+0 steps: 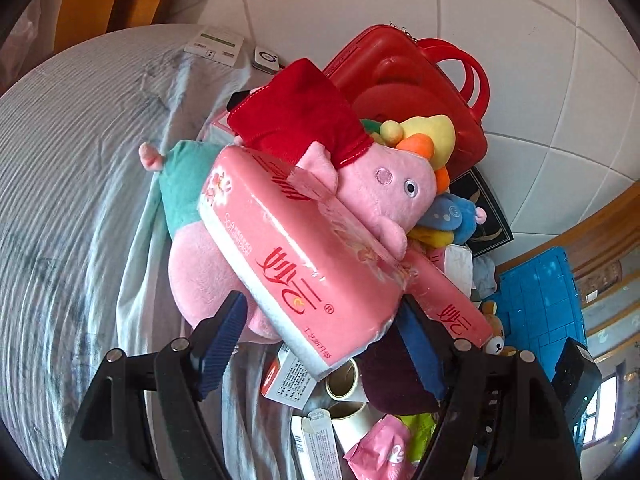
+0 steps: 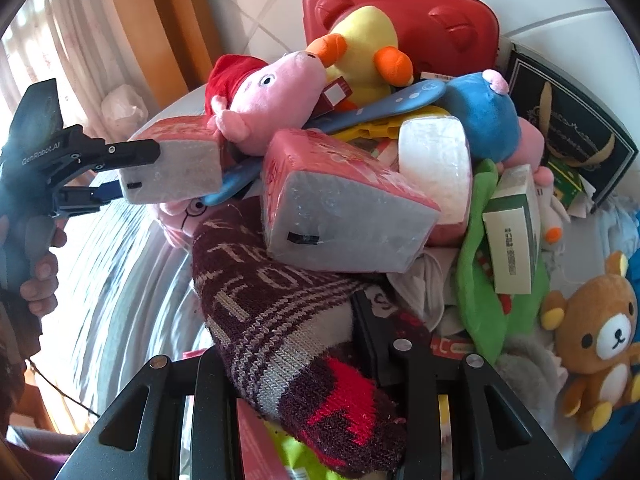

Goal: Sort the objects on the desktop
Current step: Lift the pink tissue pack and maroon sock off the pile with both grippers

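My left gripper (image 1: 320, 320) is shut on a pink tissue pack (image 1: 296, 256), held above the pile; the right wrist view shows this pack (image 2: 176, 160) between the left gripper's fingers (image 2: 132, 152). My right gripper (image 2: 296, 344) is shut on a maroon knitted sock (image 2: 288, 320) at the pile's near edge. A second pink tissue pack (image 2: 340, 208) lies on the pile. A pink pig plush with a red hat (image 2: 272, 92) and a yellow duck plush (image 2: 360, 52) lie behind.
A red case (image 2: 432, 24) stands at the back. A blue plush (image 2: 480, 116), green cloth (image 2: 480, 280), small white box (image 2: 512, 236), bear plush (image 2: 600, 332), dark box (image 2: 568, 124), tape rolls (image 1: 344, 380) and a blue crate (image 1: 540, 296) crowd the striped-cloth table (image 1: 60, 180).
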`<state>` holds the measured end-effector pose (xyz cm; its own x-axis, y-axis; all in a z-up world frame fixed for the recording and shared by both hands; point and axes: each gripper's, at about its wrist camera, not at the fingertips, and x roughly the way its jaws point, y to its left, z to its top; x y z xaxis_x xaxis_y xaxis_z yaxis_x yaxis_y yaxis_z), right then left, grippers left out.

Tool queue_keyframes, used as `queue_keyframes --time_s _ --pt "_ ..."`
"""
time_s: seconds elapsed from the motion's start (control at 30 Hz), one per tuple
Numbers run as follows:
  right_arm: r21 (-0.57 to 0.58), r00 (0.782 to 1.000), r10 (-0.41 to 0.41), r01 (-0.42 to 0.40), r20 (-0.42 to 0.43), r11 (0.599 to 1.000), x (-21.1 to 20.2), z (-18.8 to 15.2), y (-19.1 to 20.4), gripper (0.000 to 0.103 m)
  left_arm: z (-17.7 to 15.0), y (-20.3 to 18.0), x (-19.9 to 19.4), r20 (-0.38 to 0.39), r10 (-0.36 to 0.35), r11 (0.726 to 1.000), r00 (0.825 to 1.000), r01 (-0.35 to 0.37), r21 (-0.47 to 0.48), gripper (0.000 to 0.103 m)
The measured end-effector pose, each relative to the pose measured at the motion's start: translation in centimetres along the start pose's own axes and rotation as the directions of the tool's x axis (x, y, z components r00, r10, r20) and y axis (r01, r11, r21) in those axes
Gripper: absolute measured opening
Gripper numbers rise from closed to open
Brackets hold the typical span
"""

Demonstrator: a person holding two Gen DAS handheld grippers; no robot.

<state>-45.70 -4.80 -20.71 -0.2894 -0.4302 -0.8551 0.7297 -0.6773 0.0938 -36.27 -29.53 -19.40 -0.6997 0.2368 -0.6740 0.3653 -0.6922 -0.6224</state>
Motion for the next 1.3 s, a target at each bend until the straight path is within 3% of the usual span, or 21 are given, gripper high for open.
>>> queue_keyframes --time_s 0.13,0.2,0.27,0.37,0.47,0.77,0.83,0.93,1.0,1.07,1.1,1.13,1.2,1.3 --pt "0.002 1.0 0.004 -0.004 -0.006 1.0 0.1 0.0 0.0 0.036 -1.2 1.2 0.4 -0.042 -0.073 0.996 0.996 0.07 -0.064 0.076" --pt "-0.003 1.0 0.006 -0.006 -0.006 1.0 0.0 0.0 -0.1 0.036 -1.8 1.1 0.5 -0.047 -0.041 0.999 0.998 0.04 -0.035 0.076" --pt "0.003 1.0 0.012 -0.012 -0.012 1.0 0.1 0.0 -0.3 0.036 -1.5 1.4 0.2 -0.027 -0.066 0.996 0.997 0.064 -0.069 0.076" --pt "0.005 1.0 0.015 -0.015 -0.012 1.0 0.1 0.1 -0.3 0.036 -0.5 1.6 1.0 -0.05 0.006 0.999 0.999 -0.008 -0.042 0.076" --pt "0.002 1.0 0.014 -0.014 -0.012 1.0 0.1 0.1 -0.2 0.036 0.2 1.7 2.1 -0.057 0.007 0.998 0.998 -0.011 -0.066 0.078" --pt "0.011 1.0 -0.01 0.009 0.003 1.0 -0.2 -0.1 -0.1 0.037 1.9 -4.1 5.1 -0.112 0.118 0.988 0.987 -0.105 0.116 0.078" --pt "0.007 1.0 -0.019 0.019 -0.011 1.0 0.1 -0.1 -0.1 0.044 2.2 -4.5 5.3 -0.105 0.158 0.981 0.982 -0.144 0.127 0.078" --pt "-0.016 0.999 -0.022 0.022 -0.043 1.0 1.0 0.1 0.2 0.054 3.1 -3.5 6.1 -0.127 0.173 0.984 0.977 -0.165 0.071 0.078" --pt "-0.02 0.999 -0.017 0.016 -0.046 1.0 1.4 0.2 0.3 0.056 3.5 -2.4 6.9 -0.144 0.14 0.99 0.98 -0.139 0.014 0.08" --pt "-0.025 0.999 -0.012 0.011 -0.049 1.0 2.2 0.4 0.5 0.057 3.4 -2.5 6.8 -0.135 0.121 0.993 0.983 -0.12 0.018 0.075" --pt "-0.041 0.998 -0.028 0.026 -0.05 0.999 2.5 0.5 0.7 0.054 3.2 -3.1 6.2 -0.108 0.127 0.991 0.986 -0.121 0.054 0.069" --pt "-0.066 0.997 -0.062 0.059 -0.049 0.996 2.8 0.4 1.0 0.039 3.0 -3.6 5.4 -0.083 0.125 0.989 0.989 -0.118 0.085 0.066" --pt "-0.073 0.998 -0.059 0.057 -0.019 0.996 1.9 0.0 1.4 0.027 2.8 -4.2 3.6 -0.038 0.081 0.989 0.996 -0.076 0.125 0.059" --pt "-0.046 0.998 -0.035 0.038 0.055 0.998 -0.7 -0.5 1.5 0.022 2.6 -5.5 1.4 0.01 0.053 0.978 0.999 -0.054 0.203 0.058"
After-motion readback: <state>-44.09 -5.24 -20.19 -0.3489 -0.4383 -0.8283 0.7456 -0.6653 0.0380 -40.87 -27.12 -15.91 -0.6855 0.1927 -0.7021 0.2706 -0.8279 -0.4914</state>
